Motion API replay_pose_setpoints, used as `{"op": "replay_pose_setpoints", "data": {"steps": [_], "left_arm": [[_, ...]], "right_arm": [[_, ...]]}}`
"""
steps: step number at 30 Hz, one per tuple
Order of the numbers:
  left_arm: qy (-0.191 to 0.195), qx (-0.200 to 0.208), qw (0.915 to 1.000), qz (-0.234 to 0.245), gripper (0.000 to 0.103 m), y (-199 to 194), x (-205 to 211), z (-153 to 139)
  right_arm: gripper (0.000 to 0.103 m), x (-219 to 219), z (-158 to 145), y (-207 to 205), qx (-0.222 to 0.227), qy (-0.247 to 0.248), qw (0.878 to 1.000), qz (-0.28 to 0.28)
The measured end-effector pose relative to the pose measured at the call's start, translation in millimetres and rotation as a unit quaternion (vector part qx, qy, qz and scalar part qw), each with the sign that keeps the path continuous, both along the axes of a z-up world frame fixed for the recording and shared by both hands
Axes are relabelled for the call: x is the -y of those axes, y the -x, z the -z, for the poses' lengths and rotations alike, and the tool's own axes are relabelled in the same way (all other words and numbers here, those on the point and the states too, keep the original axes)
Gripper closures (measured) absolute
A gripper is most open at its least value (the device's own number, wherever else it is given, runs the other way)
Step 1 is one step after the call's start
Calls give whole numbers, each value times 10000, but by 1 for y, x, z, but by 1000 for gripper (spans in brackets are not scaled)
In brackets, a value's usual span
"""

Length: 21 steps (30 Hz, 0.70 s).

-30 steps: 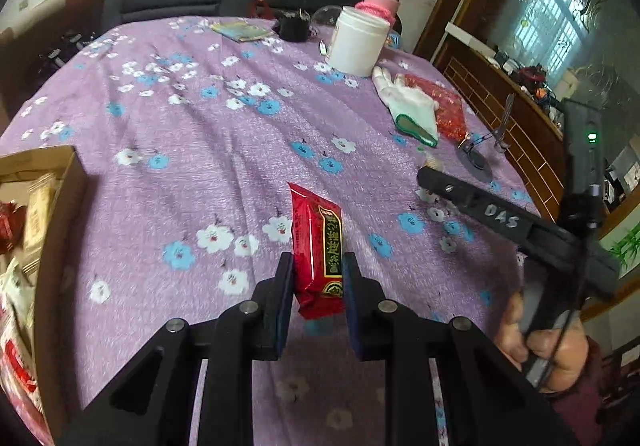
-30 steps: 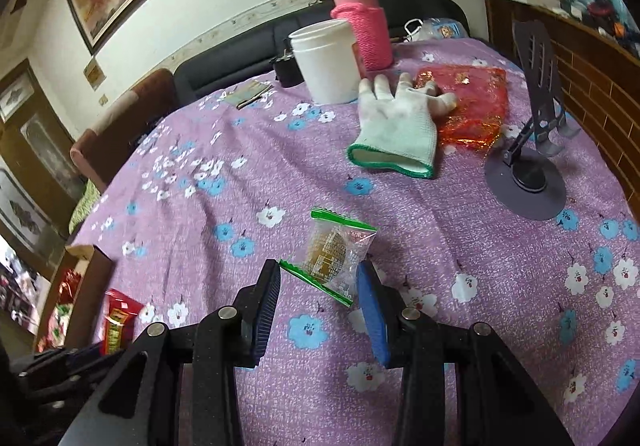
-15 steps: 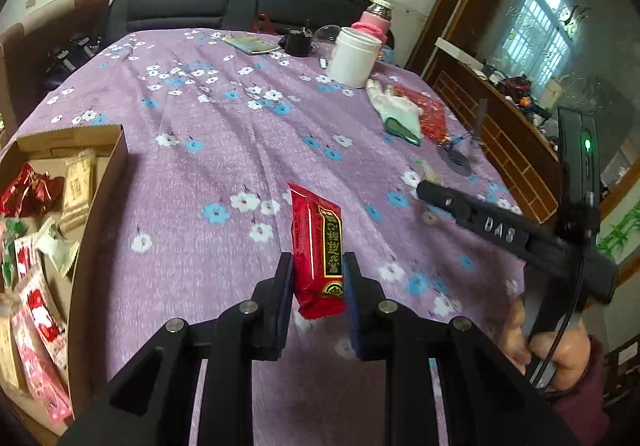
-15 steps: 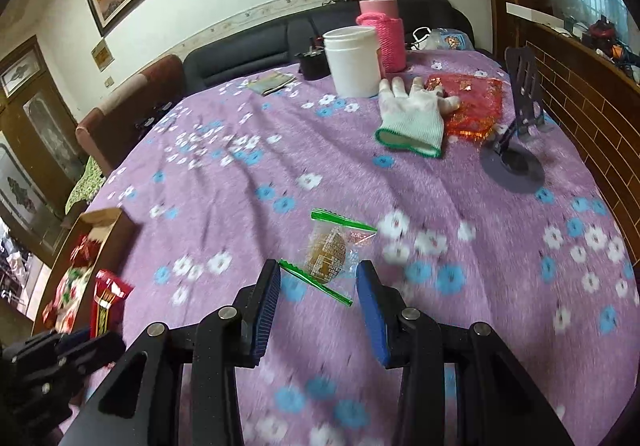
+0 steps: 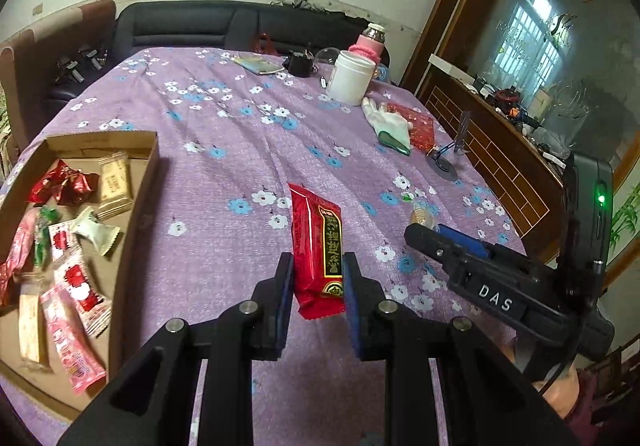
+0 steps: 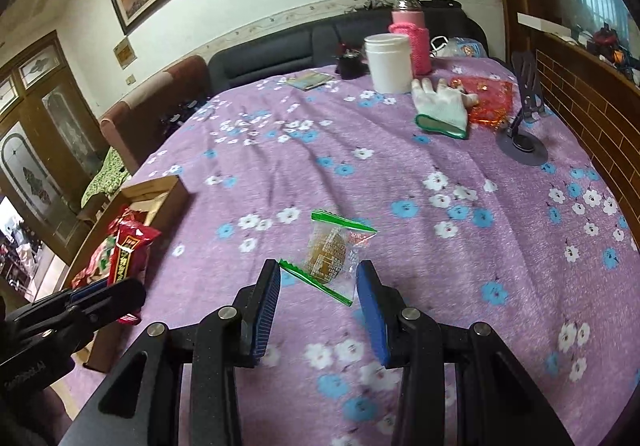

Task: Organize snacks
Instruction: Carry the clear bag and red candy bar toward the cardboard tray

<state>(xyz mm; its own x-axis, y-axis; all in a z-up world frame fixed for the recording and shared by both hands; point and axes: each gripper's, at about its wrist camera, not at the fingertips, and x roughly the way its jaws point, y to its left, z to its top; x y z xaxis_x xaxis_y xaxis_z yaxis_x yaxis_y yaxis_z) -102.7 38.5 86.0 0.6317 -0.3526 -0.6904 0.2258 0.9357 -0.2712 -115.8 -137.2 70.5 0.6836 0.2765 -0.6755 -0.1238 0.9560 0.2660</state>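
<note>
Purple tablecloth (image 5: 224,174): one cardboard box (image 5: 132,214), two held snack packets, red (image 5: 318,250), clear (image 6: 330,252)

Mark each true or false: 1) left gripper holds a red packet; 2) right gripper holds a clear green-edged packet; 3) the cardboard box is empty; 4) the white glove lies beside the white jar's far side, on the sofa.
1) True: the left gripper is shut on the red packet.
2) True: the right gripper grips the clear green-edged packet.
3) False: the cardboard box holds several snacks.
4) False: the white glove lies on the tablecloth, nearer than the white jar.
</note>
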Motion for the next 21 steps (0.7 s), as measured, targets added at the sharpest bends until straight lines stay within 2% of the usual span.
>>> {"op": "replay_pose_setpoints", "data": {"steps": [21], "left_arm": [[282, 241, 9988, -305, 81, 44, -53, -14]], "right_arm": [[60, -73, -19, 30, 199, 202, 9979, -576]]}}
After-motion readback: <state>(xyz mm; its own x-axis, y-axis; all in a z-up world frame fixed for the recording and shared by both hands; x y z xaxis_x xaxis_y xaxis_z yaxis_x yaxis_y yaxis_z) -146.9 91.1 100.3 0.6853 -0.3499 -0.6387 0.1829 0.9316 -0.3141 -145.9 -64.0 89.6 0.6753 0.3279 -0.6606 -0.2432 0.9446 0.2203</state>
